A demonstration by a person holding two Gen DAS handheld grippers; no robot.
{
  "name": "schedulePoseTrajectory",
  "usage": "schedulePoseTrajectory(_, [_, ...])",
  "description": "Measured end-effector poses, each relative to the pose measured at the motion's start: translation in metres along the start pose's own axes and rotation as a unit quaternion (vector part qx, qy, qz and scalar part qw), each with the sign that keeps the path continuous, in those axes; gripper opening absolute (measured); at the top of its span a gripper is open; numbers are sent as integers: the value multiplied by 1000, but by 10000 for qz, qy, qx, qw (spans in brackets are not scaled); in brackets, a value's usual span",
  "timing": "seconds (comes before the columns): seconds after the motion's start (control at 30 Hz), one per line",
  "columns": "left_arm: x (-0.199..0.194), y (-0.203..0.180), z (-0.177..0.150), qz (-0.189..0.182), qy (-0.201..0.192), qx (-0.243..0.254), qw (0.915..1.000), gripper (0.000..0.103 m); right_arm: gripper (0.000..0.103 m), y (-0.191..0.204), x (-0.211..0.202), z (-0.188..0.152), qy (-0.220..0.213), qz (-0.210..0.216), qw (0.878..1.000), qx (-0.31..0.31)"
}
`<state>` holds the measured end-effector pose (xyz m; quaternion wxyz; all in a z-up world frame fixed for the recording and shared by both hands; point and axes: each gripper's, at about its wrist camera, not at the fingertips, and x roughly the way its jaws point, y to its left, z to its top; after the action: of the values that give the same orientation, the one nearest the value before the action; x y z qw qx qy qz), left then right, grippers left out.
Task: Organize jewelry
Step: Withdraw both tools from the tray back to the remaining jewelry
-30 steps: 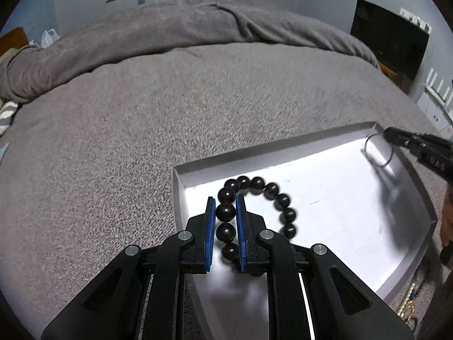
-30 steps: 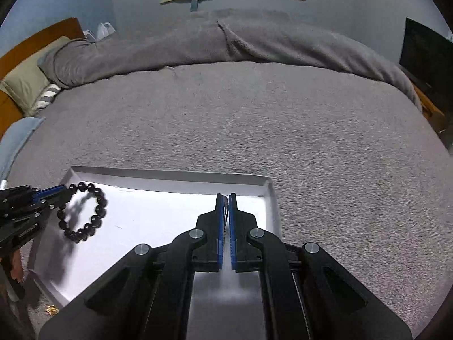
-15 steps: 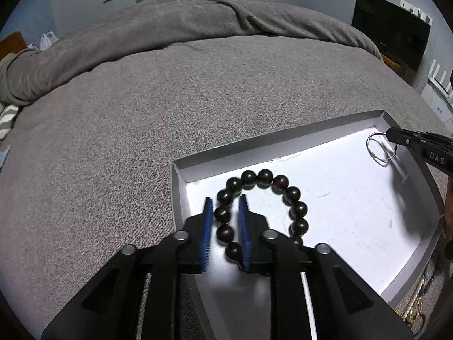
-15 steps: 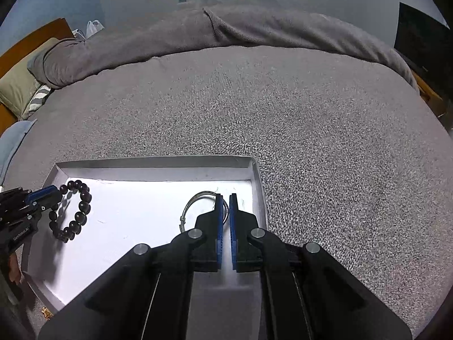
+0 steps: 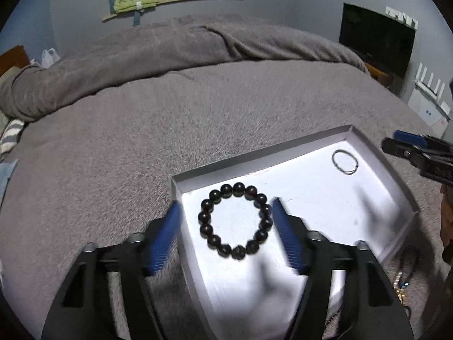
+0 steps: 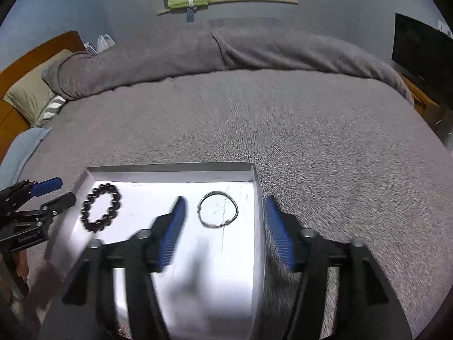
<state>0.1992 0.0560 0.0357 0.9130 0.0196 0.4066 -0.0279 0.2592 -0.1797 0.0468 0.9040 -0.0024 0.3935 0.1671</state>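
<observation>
A: Left gripper (image 5: 225, 223)?
B: Fingers spread wide, gripping nothing; black bead bracelet (image 5: 235, 224) lies flat between them in the white tray (image 5: 311, 144).
A: Right gripper (image 6: 225, 226)?
B: Also spread wide; thin wire bangle (image 6: 217, 209) lies between its fingertips, in the tray's far right corner.

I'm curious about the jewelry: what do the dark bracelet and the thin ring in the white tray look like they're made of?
Bead bracelet: round, dark brown-black beads with a soft sheen, probably polished wood or stone; the look leaves it open. Thin hoop: silvery grey wire with a glint, likely metal. White tray: matte with folded corners, probably cardboard.
</observation>
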Motion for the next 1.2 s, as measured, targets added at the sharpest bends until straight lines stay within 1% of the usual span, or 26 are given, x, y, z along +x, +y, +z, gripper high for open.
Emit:
schedulePoseTrajectory(0.03, [-6,0,-2,25,-65,-24,10000,81,87,0,-11,-3,-80,52,10000,7])
schedulePoseTrajectory(0.13, [-32,-8,-10,-35,-230,33,9997,85,97,2,-41,-11,-294,107,9995,-57])
schedulePoseTrajectory(0.23, [-56,-20,-19,80,-371,185,9991,89,98,5,-65,-20,-425,55,9990,-111])
schedulePoseTrajectory(0.27, [-61,-24,-22,132,-398,217,9989,92,98,4,-71,-23,-433,36,9990,-103])
schedulePoseTrajectory(0.33, [-76,-30,-28,246,-512,256,9981,92,98,4,-86,-30,-499,-33,9987,-60])
schedulePoseTrajectory(0.5, [-103,-45,-39,295,-745,370,9961,93,98,3,-113,-44,-697,-127,9975,-66])
schedulePoseTrajectory(0.7, [-126,-55,-48,152,-800,358,9960,94,98,6,-139,-60,-870,-259,9958,-150])
schedulePoseTrajectory(0.8, [-133,-58,-54,83,-834,333,9959,94,98,6,-146,-68,-929,-342,9950,-154])
schedulePoseTrajectory(0.9, [-139,-60,-63,136,-858,331,9957,94,98,7,-151,-78,-948,-428,9944,-161])
schedulePoseTrajectory(1.03, [-140,-52,-76,7,-801,124,9967,95,98,8,-151,-92,-851,-418,9954,-133])
schedulePoseTrajectory(1.1, [-138,-48,-84,47,-736,76,9973,95,98,5,-149,-99,-762,-402,9963,-31])
schedulePoseTrajectory(1.2, [-136,-44,-98,185,-674,144,9974,95,98,-2,-145,-110,-685,-472,9964,171])
